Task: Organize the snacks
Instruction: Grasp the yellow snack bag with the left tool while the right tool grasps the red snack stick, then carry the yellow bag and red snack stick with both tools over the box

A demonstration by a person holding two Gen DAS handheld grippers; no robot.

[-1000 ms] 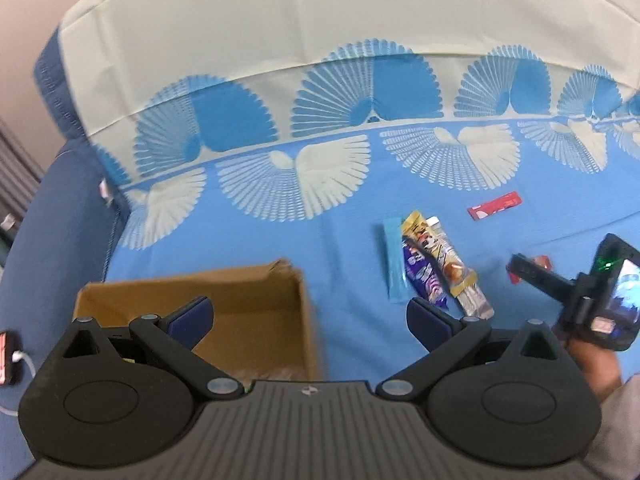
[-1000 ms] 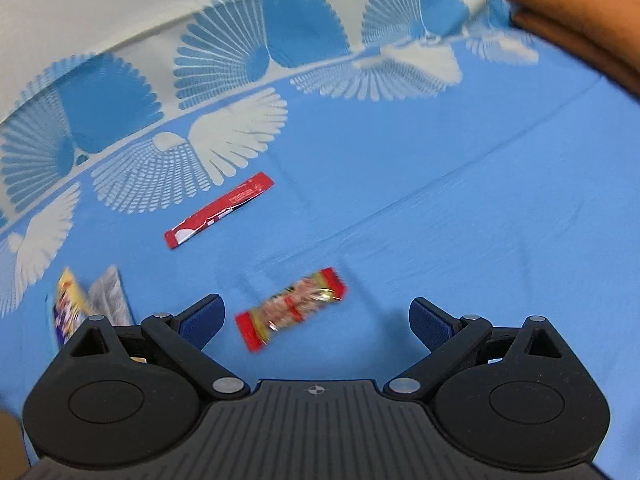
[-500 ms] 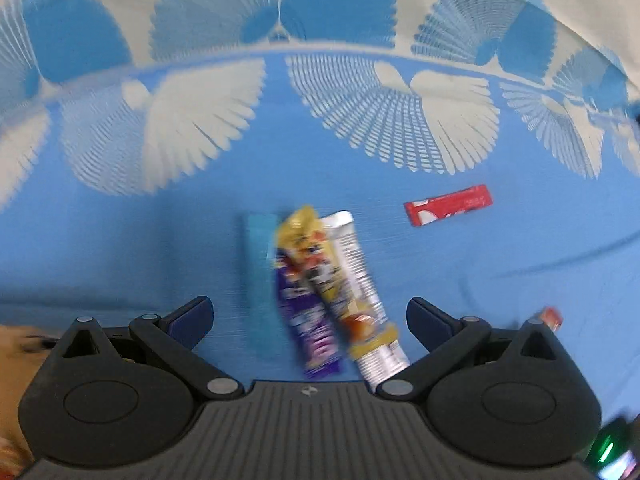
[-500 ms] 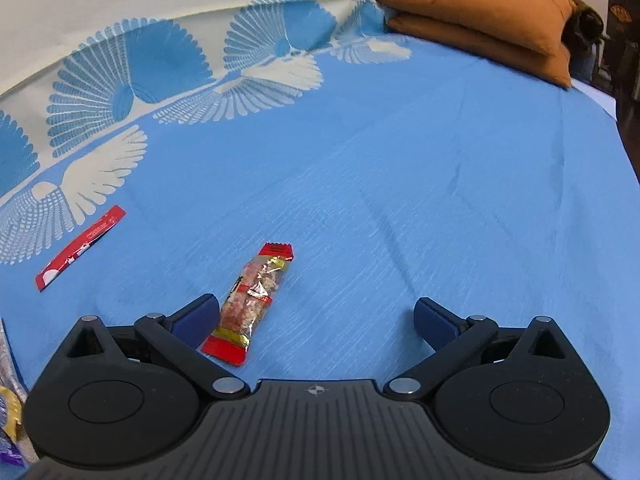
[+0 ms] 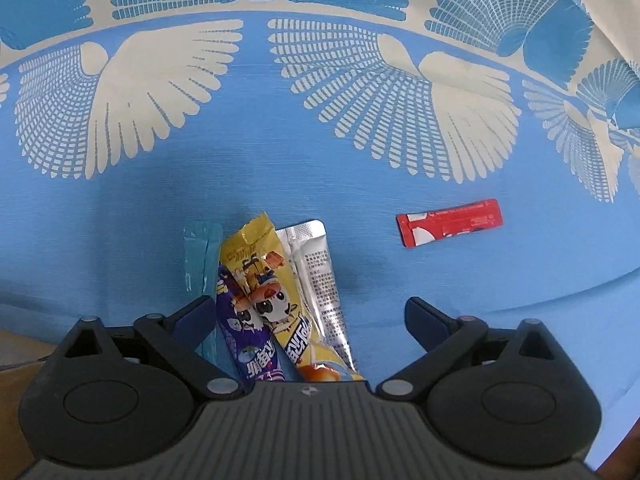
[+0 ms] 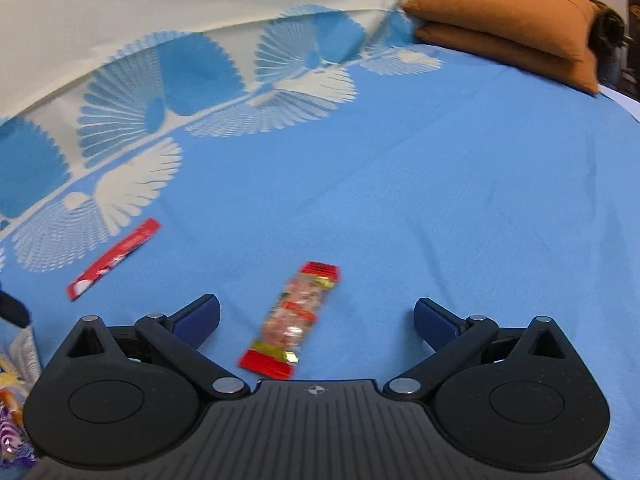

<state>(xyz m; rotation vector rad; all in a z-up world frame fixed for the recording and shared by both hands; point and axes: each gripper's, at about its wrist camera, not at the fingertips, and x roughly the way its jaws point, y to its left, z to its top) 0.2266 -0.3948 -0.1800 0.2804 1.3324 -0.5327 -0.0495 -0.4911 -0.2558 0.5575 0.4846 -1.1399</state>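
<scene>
- A blue bedsheet [image 6: 440,184] with white fan shapes covers the bed.
- Two orange pillows [image 6: 508,16] are stacked at its far right corner.
- Cream cloth [image 6: 160,4] lies behind.

Chinese print on the snack packets [image 5: 280,300] stays unreadable.

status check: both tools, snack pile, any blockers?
Left tool open, just narrowing, straddling the snack packets, no pinch yet. Right tool open over the red-ended snack packet. Nothing in the way.
</scene>
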